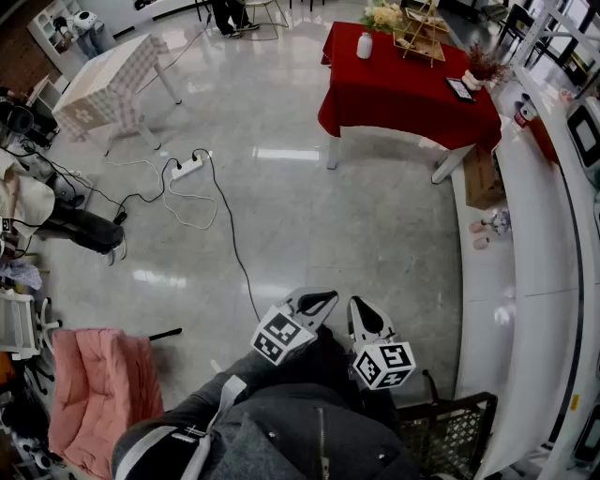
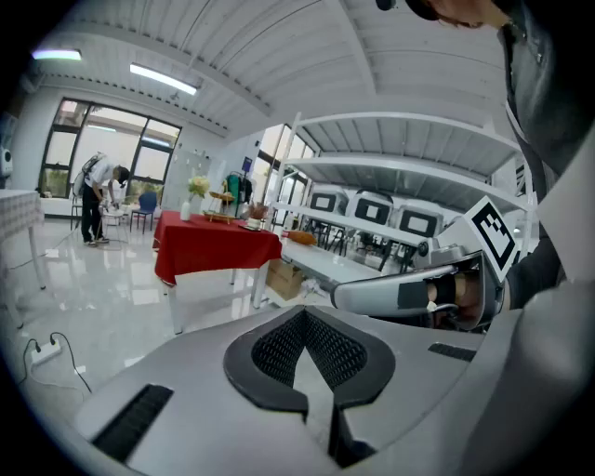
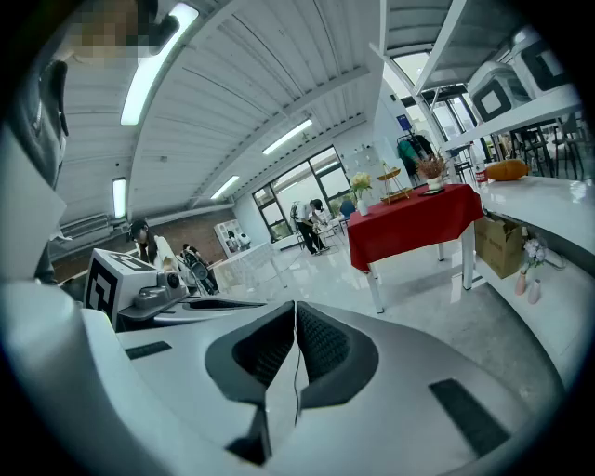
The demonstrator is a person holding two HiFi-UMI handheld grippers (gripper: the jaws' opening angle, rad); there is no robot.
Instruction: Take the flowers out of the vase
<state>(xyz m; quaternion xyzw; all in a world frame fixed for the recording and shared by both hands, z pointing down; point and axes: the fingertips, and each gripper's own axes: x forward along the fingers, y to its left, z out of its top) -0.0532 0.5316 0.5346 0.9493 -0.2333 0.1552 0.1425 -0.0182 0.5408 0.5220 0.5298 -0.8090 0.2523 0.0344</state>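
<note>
- Head view: left claw (image 1: 317,300) and right claw (image 1: 367,314) both closed, empty.
- Approach the red desk (image 1: 403,94), steady the vase (image 1: 365,44), and open one claw around the flowers (image 1: 380,15) low on their stems.

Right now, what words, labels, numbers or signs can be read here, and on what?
None can be read.
The cubes on the left gripper and right gripper bear only black-and-white square patterns.
Any print on the red table is too small to tell.
</note>
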